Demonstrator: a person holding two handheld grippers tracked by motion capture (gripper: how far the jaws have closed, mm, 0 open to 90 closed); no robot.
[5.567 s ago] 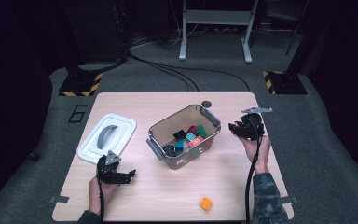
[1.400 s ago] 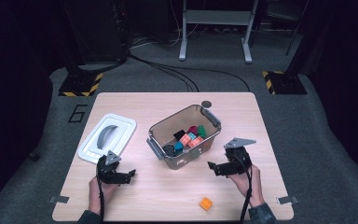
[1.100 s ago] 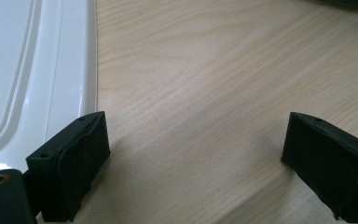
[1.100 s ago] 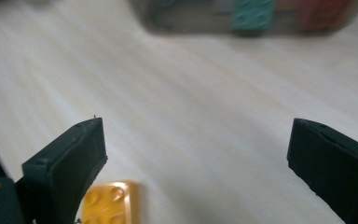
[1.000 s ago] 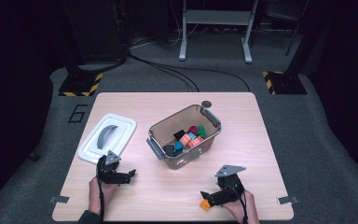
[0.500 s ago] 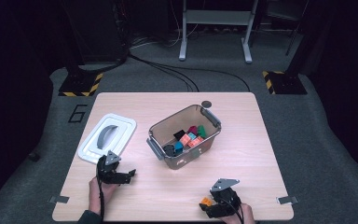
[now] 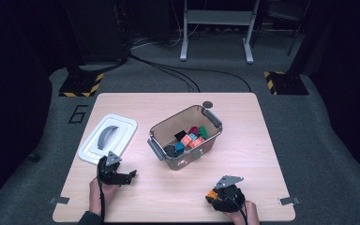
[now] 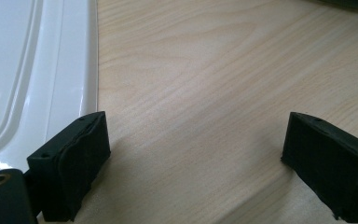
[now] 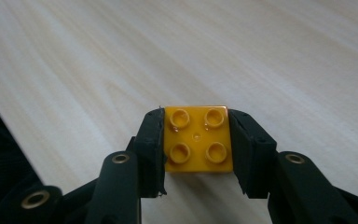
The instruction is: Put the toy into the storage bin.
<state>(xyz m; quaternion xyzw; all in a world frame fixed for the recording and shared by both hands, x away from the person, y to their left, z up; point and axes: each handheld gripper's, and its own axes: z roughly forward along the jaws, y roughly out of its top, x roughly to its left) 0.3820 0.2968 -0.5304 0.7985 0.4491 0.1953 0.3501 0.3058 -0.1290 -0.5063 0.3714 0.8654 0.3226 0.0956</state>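
Right gripper (image 9: 196, 154) is clamped on the orange brick (image 9: 196, 139), a four-stud block at the near right edge of the table (image 7: 243, 122); both jaws press flat on its opposite side walls, studs up. Judgement: light, rigid moulded plastic, glossy (may slip if the squeeze is off-centre), not fragile; the parallel side walls are the right place to hold.

Left gripper (image 8: 196, 168) rests wide apart on bare wood, just beside the white lid (image 8: 32, 74).

Surface: pale wood laminate, smooth. Grey bin (image 7: 185, 137) of coloured blocks sits mid-table. Room is dark, with cables on a grey floor (image 7: 309, 122).
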